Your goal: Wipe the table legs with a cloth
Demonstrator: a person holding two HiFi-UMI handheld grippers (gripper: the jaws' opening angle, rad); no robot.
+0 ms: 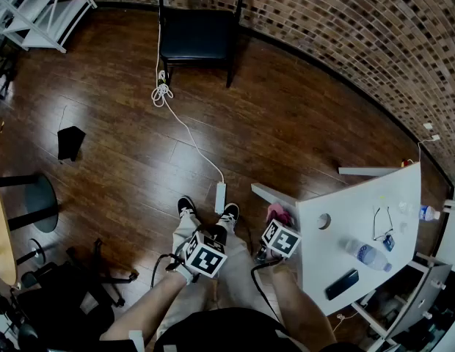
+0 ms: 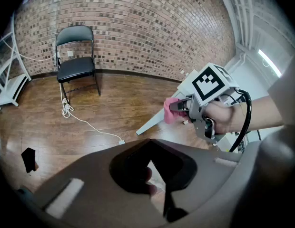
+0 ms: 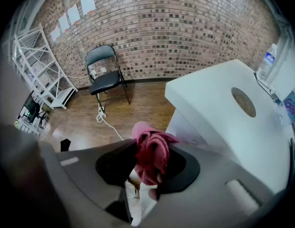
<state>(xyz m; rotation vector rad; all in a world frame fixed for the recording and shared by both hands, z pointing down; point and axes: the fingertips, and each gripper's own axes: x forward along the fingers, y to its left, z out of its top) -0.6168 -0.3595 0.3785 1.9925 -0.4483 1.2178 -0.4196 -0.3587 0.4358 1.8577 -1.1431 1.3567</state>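
Approach step, it seems: pink cloth sits clamped in the right gripper, near the worktop and its slanted leg. The left gripper is closed on nothing. Next, the cloth likely needs pressing onto that leg.

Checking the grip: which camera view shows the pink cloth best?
The right gripper view: the pink cloth fills the middle, bunched between that gripper's jaws. The left gripper view shows it small, at the right gripper's tip. The head view shows only a pink scrap beside the white table.
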